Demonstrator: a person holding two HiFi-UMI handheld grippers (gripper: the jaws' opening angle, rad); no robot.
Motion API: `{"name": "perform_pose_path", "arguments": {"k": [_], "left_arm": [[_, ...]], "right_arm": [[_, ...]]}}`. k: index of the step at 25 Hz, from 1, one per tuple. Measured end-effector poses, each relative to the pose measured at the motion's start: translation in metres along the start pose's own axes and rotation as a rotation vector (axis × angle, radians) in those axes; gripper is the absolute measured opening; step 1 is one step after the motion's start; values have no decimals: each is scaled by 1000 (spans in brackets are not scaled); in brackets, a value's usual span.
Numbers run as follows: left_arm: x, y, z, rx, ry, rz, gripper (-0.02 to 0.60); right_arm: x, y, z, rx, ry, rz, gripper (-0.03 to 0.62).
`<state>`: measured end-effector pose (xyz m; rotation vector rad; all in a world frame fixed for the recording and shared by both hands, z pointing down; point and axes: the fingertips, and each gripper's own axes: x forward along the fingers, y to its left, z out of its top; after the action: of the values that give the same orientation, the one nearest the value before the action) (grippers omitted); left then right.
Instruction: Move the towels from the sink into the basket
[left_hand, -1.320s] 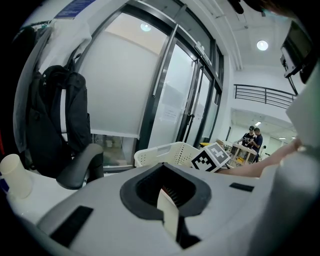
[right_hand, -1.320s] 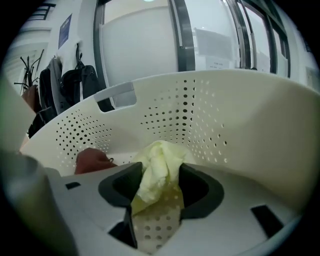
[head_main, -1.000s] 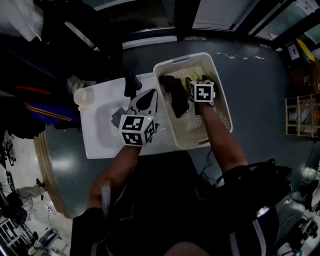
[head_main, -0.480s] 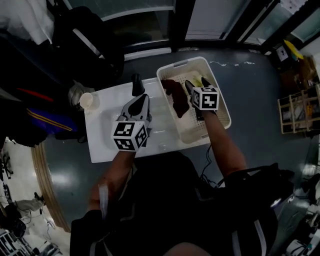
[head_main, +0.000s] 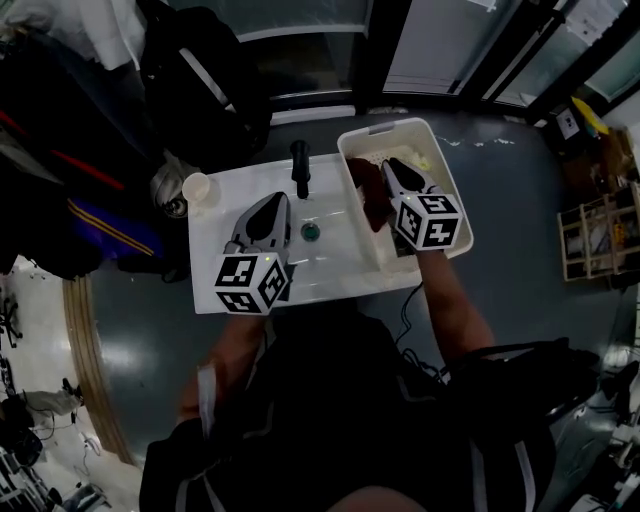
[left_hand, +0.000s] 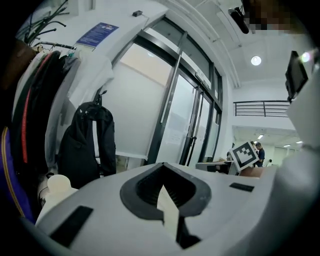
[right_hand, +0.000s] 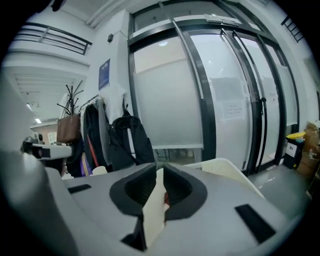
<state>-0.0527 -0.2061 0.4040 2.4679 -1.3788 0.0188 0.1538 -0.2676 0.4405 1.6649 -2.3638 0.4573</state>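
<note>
A dark towel (head_main: 369, 196) lies in the white slatted basket (head_main: 385, 127), which stands at the right end of the white sink (head_main: 215, 270). I see no towel in the sink basin, only its drain (head_main: 311, 232). My right gripper (head_main: 391, 166) hovers over the basket just right of the towel. Its jaws have just been closing and stand almost together, holding nothing. In the right gripper view (right_hand: 160, 170) a thin slit remains, with a red scrap (right_hand: 165, 200) showing through it. My left gripper (head_main: 277, 200) hangs over the basin with its jaws together and empty, also in the left gripper view (left_hand: 162, 172).
A black faucet (head_main: 299, 165) stands at the sink's far edge, and a pale cup (head_main: 197, 187) sits on its far left corner. Coats and a black backpack (left_hand: 85, 140) hang to the left. Glass doors (right_hand: 220, 100) lie beyond the sink.
Both grippers have risen and drawn back toward me. The right one has lifted out of the basket, leaving the dark towel inside. The left one has moved off the basin's middle.
</note>
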Motion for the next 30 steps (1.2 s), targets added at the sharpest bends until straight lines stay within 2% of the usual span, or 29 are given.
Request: {"name": "perform_pose_path", "arguments": {"k": [4, 8, 15, 21, 25, 30], "left_arm": [[-24, 14, 8, 42, -21, 34, 3], [-46, 30, 10, 11, -42, 75, 3], [-71, 46, 11, 19, -45, 128, 3], [-85, 56, 15, 18, -72, 148, 3], [-88, 57, 19, 32, -75, 140, 3], [-89, 59, 19, 47, -70, 148, 3]], "right_arm": [[-13, 47, 17, -22, -59, 91, 26], [-23, 90, 29, -56, -100, 167, 12], [-29, 145, 32, -115, -124, 266, 9], [-25, 168, 33, -150, -135, 290, 9], [-23, 168, 41, -144, -168, 273, 9], [-22, 172, 42, -146, -160, 293, 9]]}}
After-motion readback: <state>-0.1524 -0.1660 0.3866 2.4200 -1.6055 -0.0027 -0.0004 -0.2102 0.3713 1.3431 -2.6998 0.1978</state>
